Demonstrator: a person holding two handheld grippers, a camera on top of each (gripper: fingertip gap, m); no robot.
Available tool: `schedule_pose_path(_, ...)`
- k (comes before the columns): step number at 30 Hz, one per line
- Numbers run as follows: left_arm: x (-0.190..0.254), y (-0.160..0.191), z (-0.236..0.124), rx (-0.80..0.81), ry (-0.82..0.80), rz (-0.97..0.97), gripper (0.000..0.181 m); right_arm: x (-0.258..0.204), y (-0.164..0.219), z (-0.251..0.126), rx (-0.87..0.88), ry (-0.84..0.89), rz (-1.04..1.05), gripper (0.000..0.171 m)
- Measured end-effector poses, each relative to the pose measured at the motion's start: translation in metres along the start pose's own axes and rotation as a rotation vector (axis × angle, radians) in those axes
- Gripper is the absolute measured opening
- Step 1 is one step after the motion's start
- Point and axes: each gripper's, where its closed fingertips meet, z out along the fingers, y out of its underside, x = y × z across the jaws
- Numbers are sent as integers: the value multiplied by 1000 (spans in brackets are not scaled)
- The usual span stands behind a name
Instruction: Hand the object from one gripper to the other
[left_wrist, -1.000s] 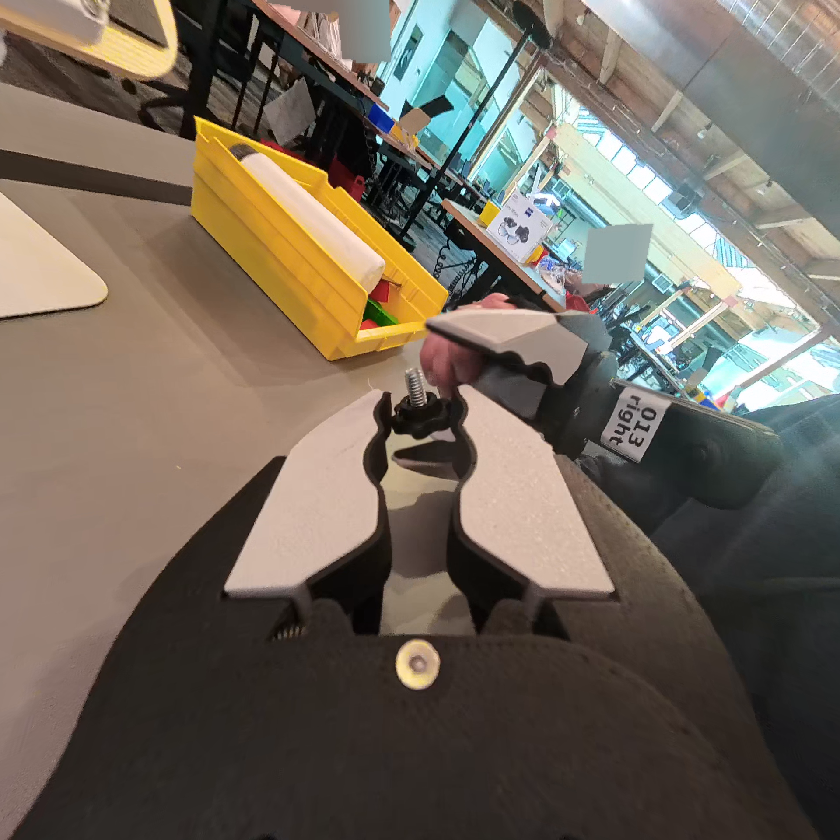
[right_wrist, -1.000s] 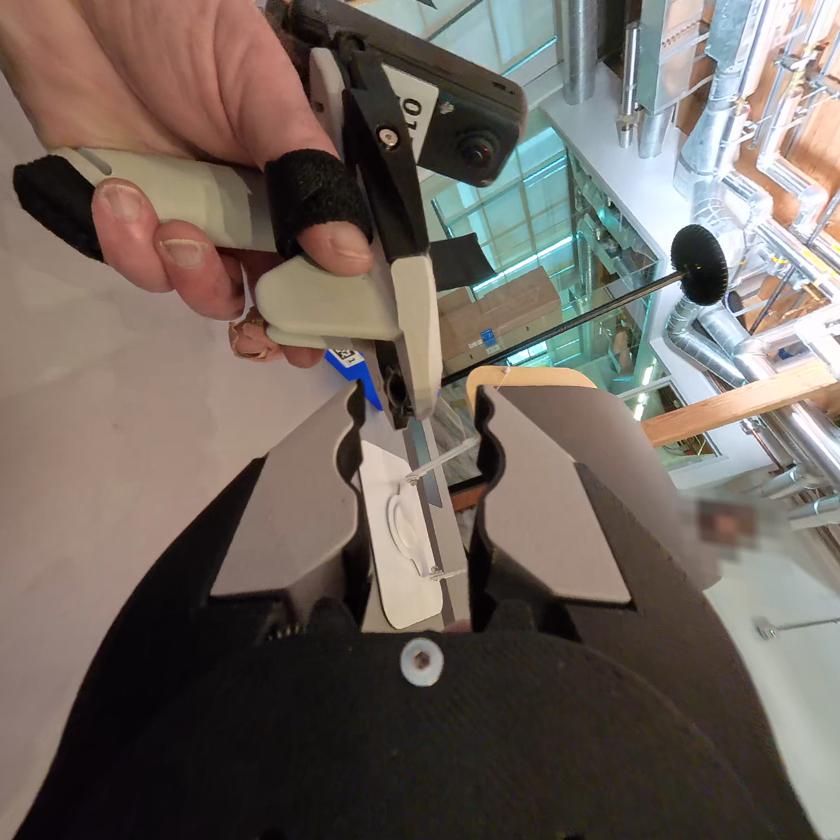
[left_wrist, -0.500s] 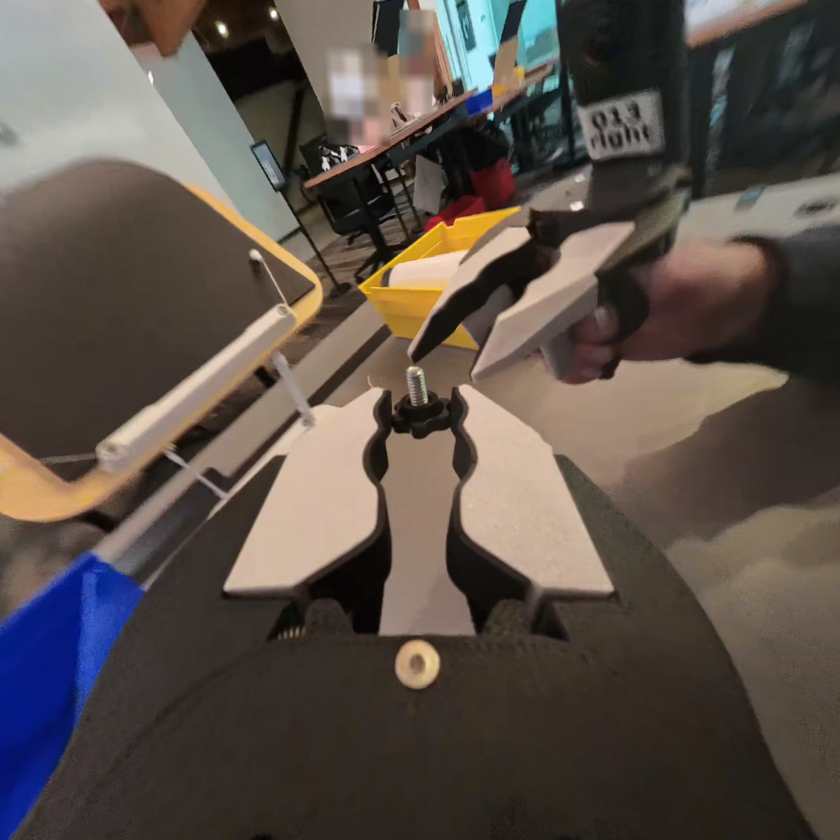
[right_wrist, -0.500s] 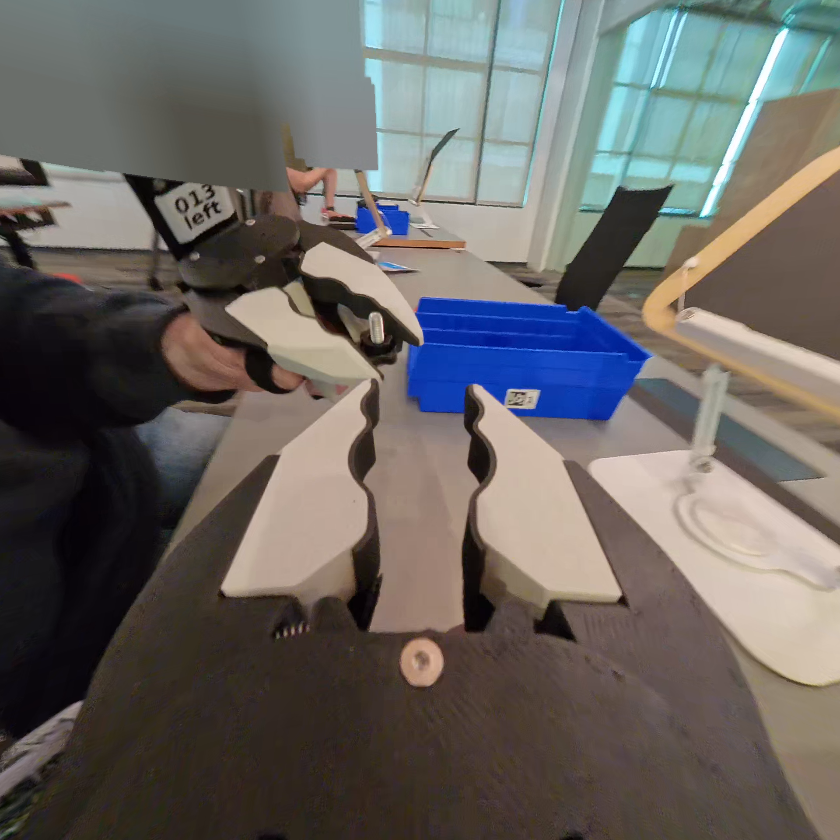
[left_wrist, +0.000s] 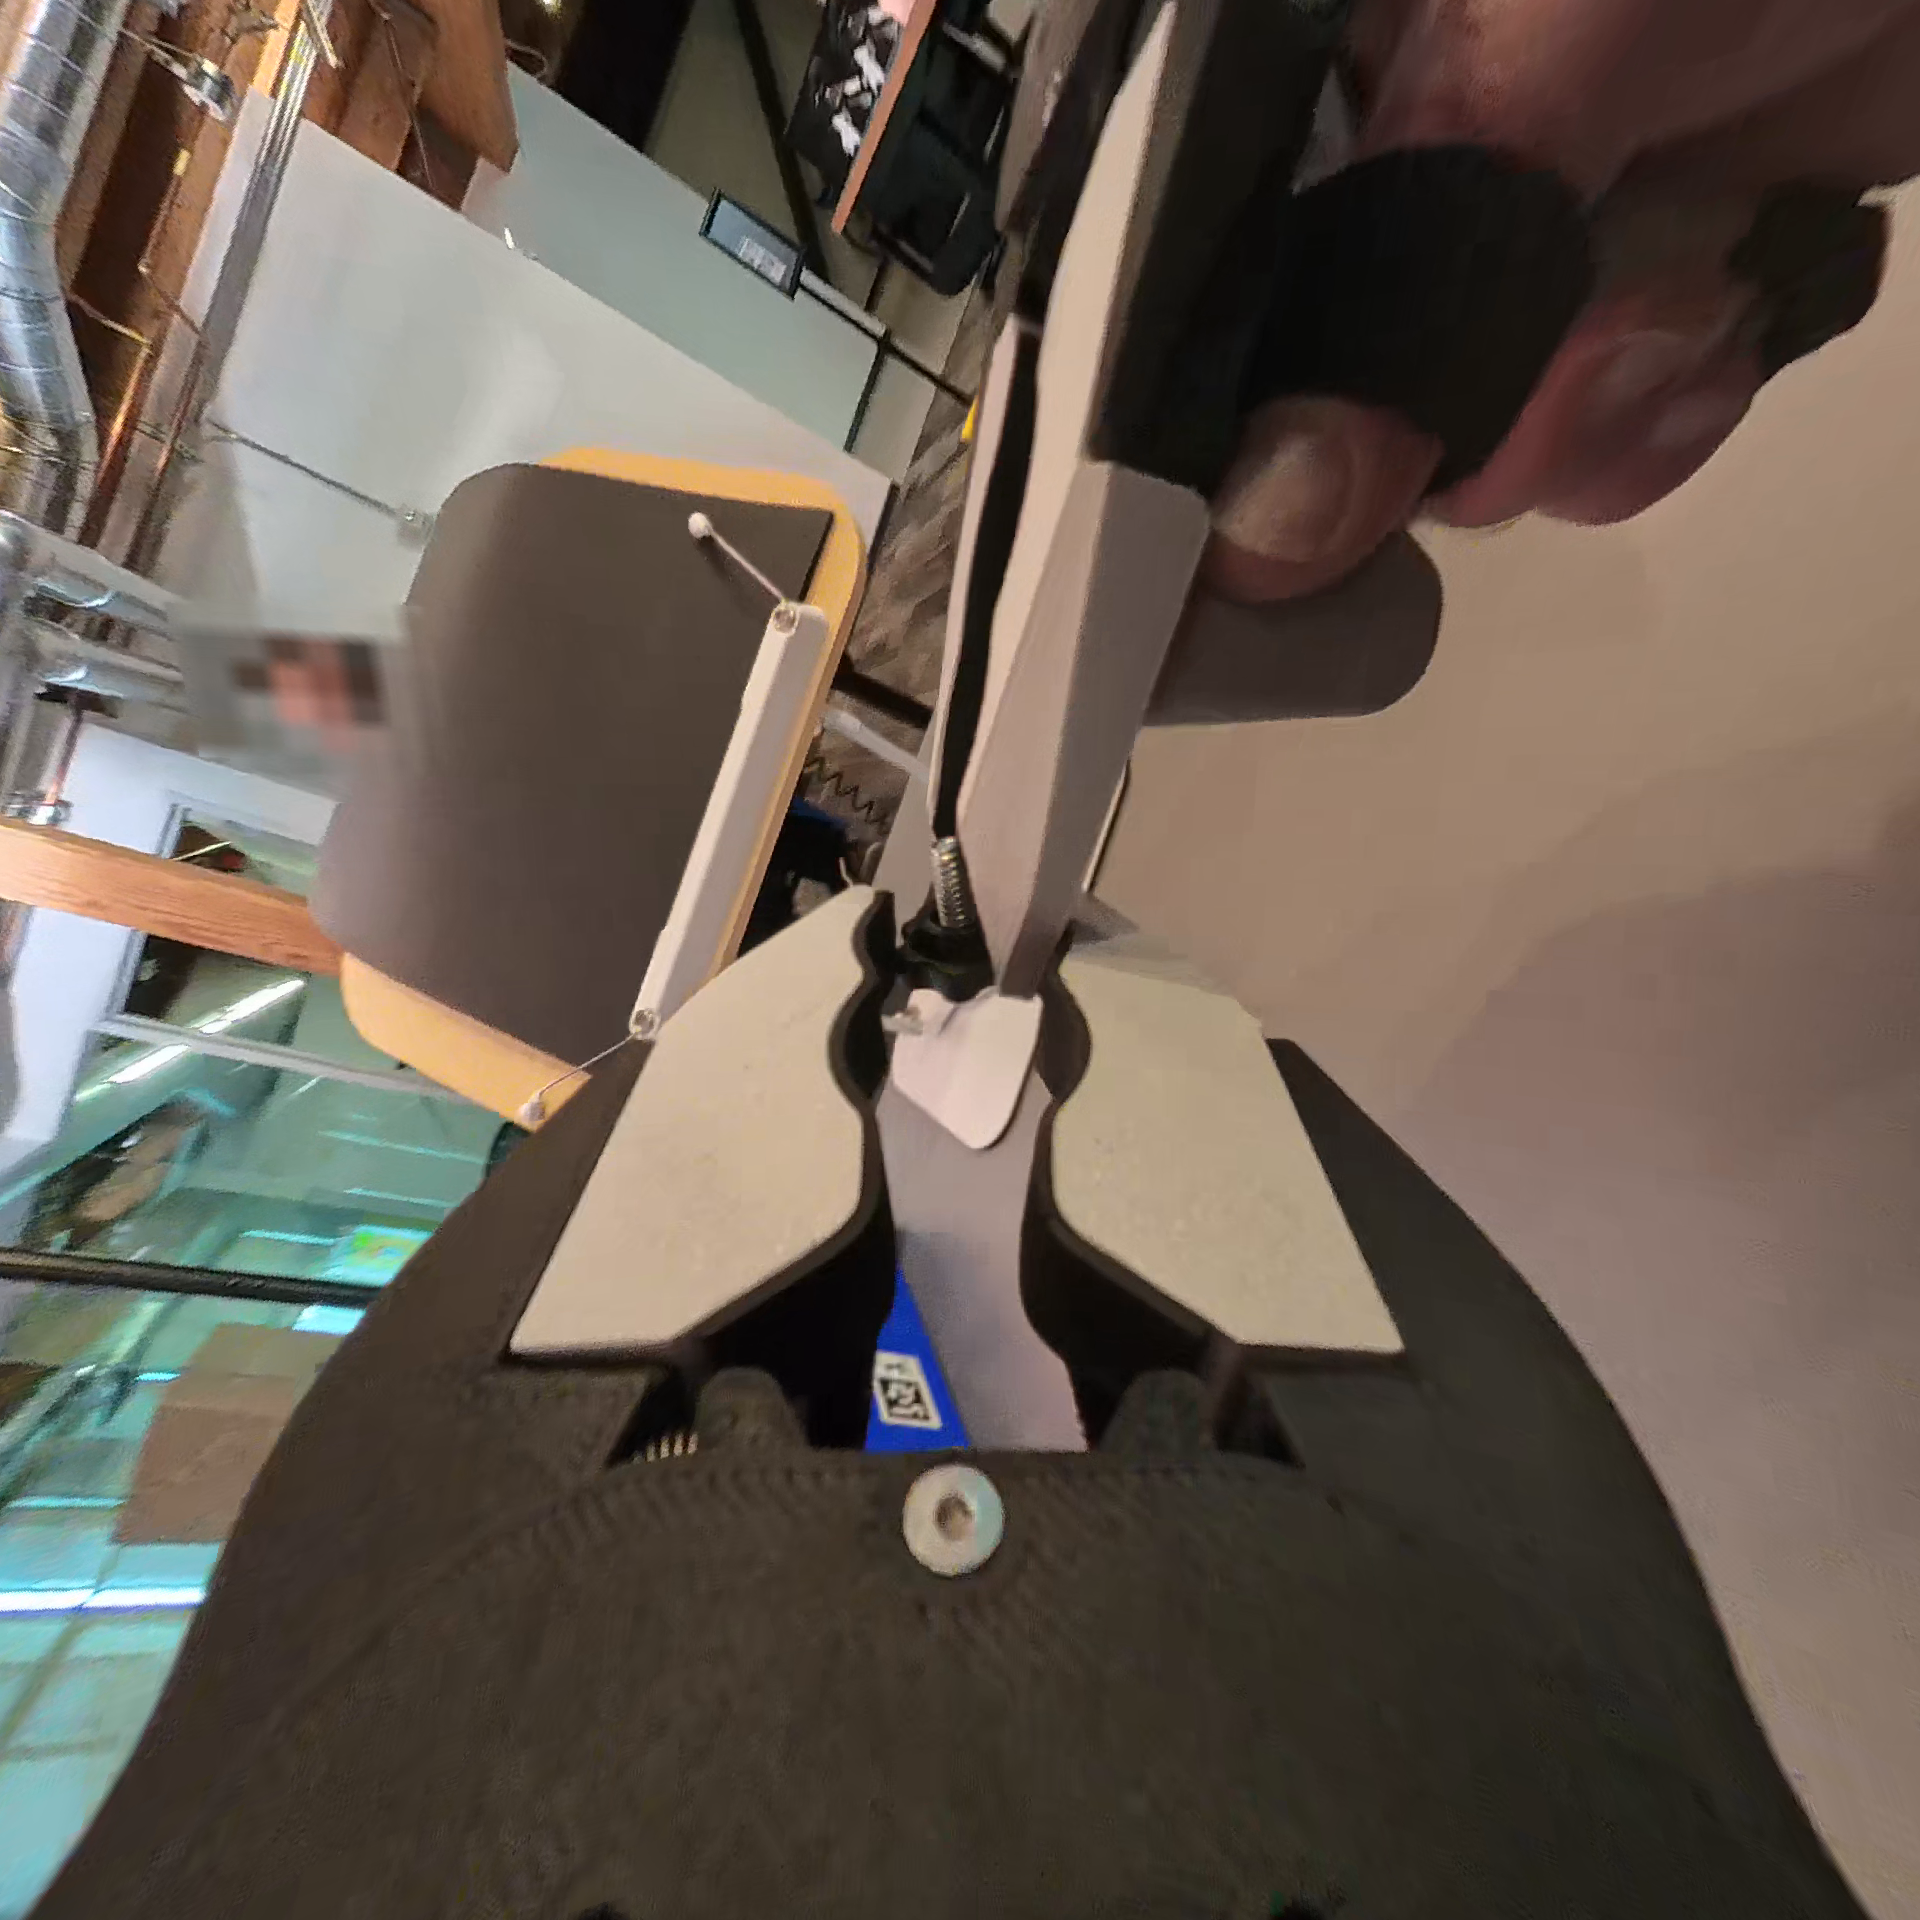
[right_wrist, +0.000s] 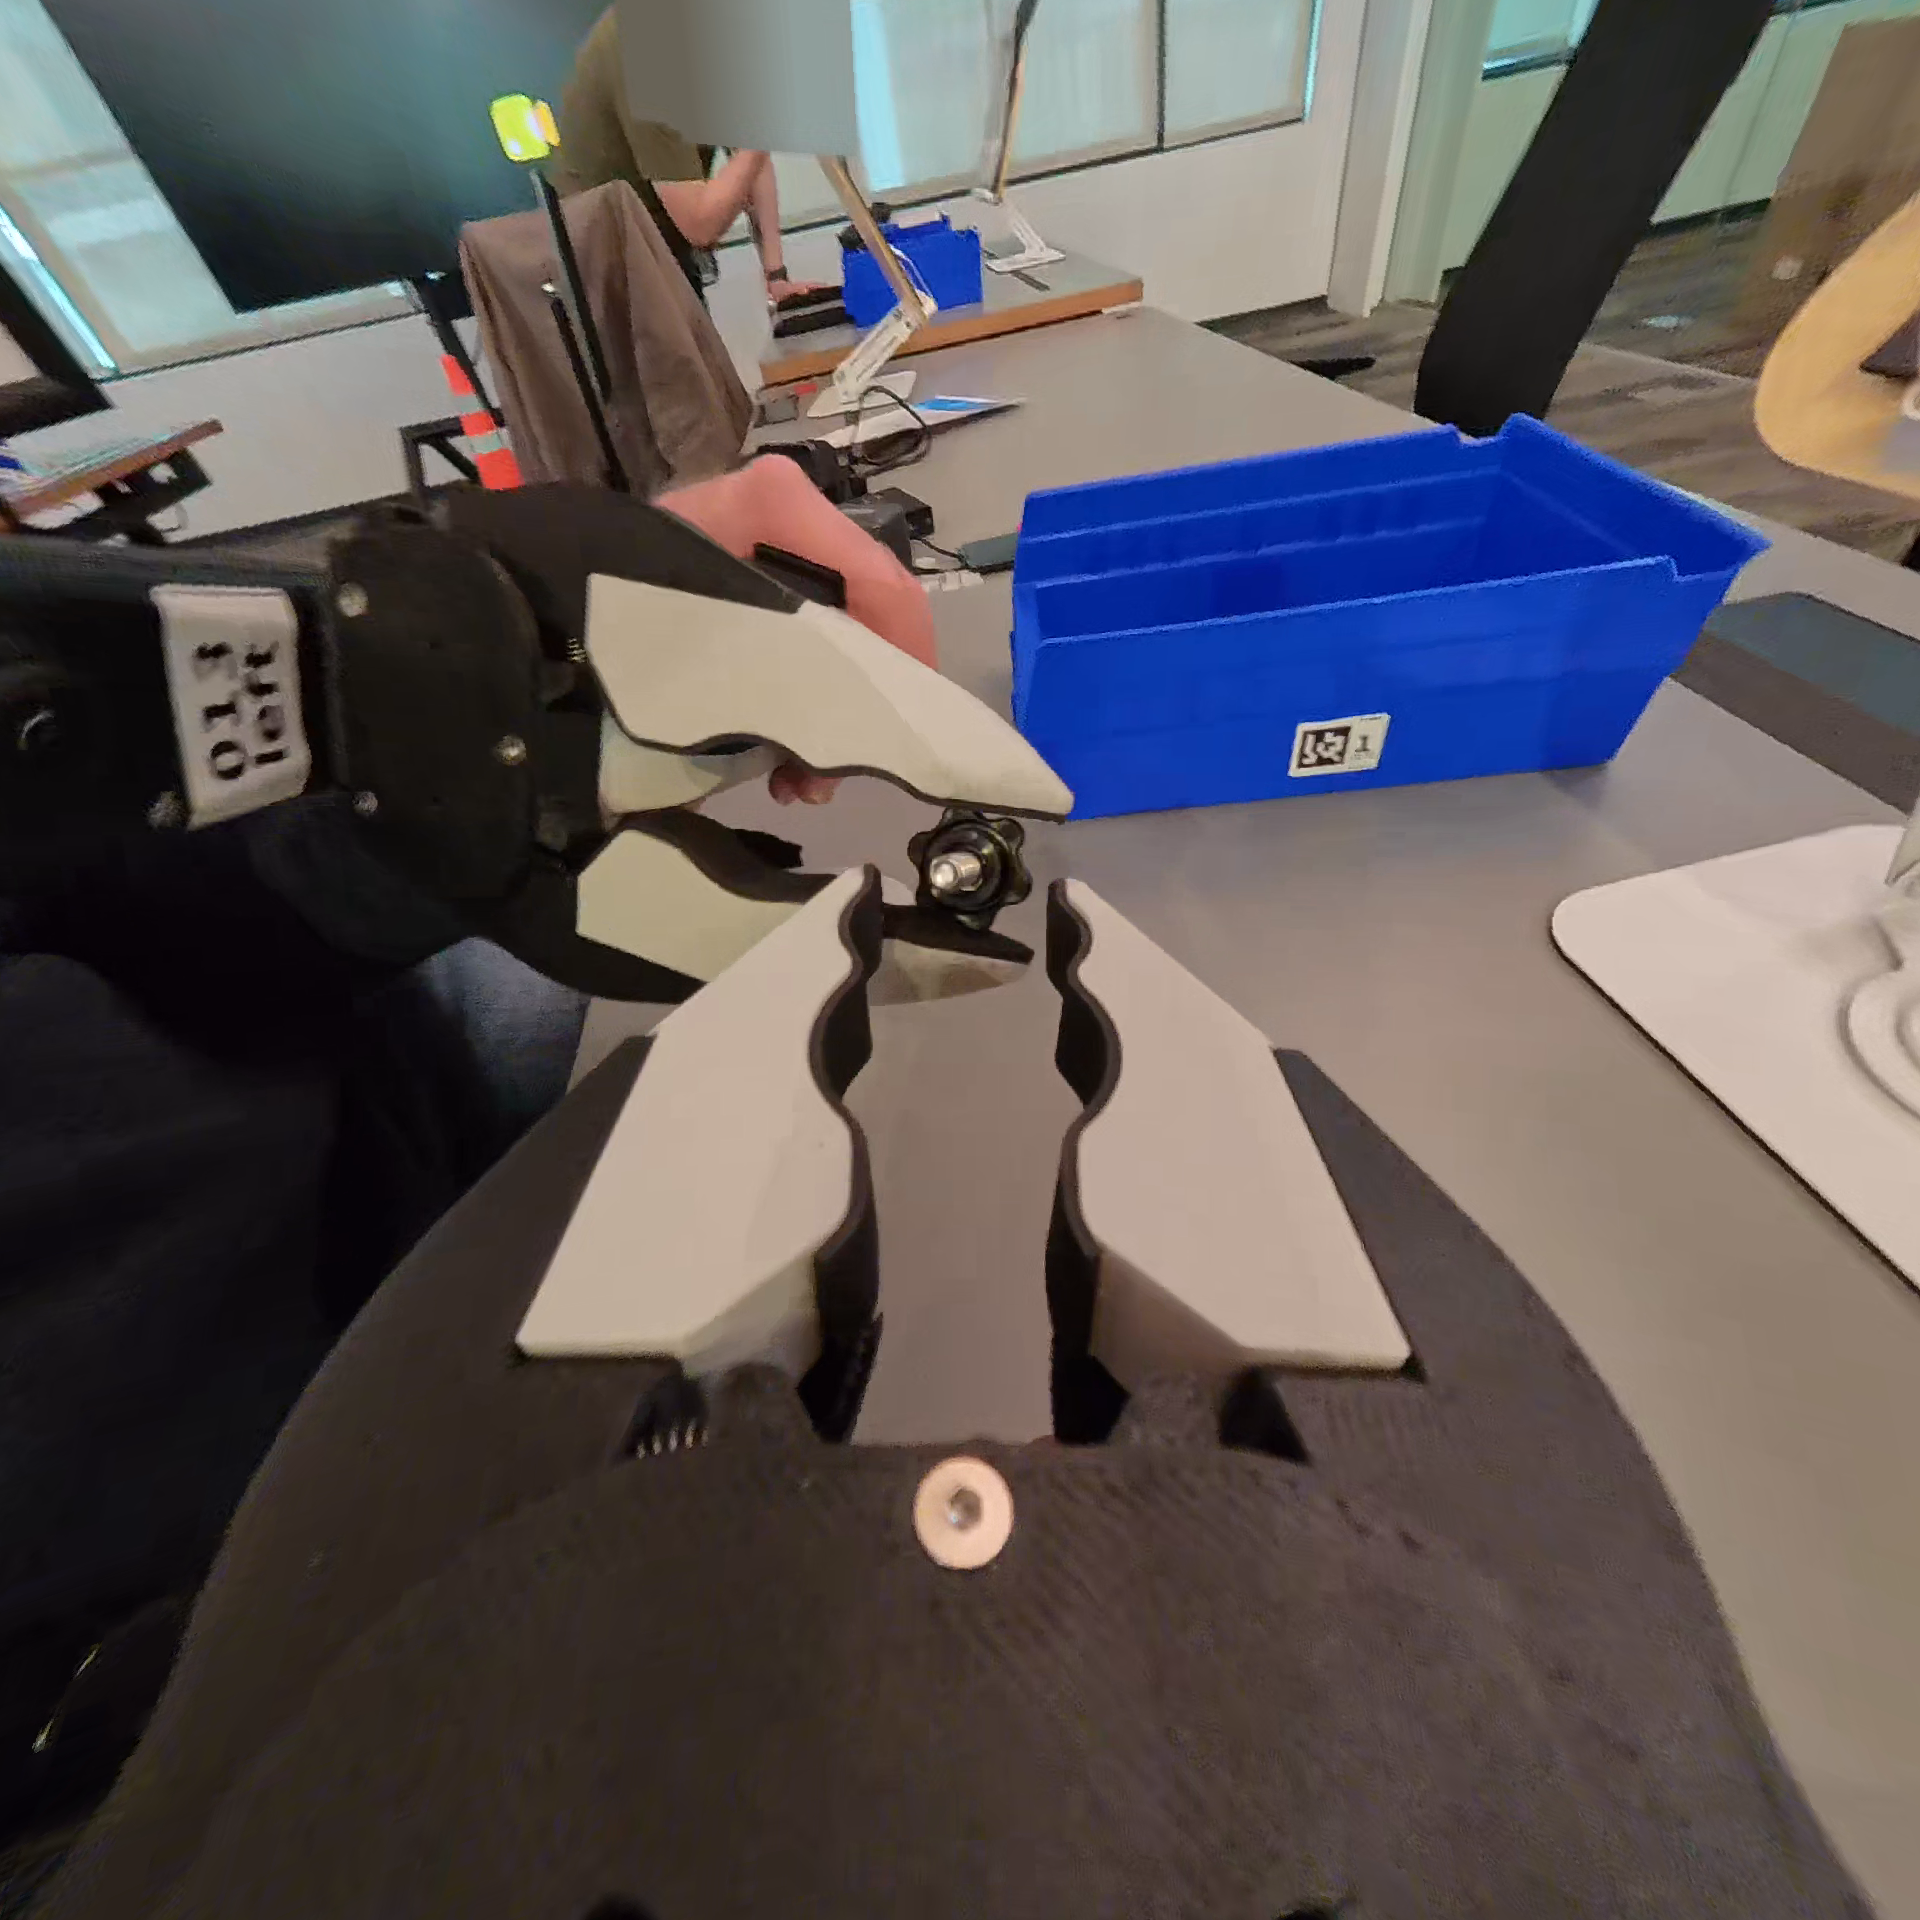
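Gripping the black lobed plastic knob (right_wrist: 971, 868) by its rim, your left gripper (right_wrist: 992, 883) is presenting its threaded steel stud to your right gripper (right_wrist: 956, 920), jaws parted, near the blue bin (right_wrist: 1351, 665).

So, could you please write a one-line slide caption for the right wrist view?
Open right gripper approaches the black star-shaped knob with silver screw held by the left gripper, before a blue plastic bin.

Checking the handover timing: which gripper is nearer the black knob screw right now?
Left. The left gripper is shut on the black knob screw, pinching its star-shaped head at the fingertips. The right gripper is open, its fingertips just short of the knob, apparently not touching it.
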Motion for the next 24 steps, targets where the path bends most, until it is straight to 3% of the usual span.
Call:
schedule_pose_path(12,9,16,10,-117,-38,133,24,12,14,18,-14,101,-11,22)
schedule_pose_path(24,12,13,2,-29,87,-88,30,20,9,7,7,91,-94,21)
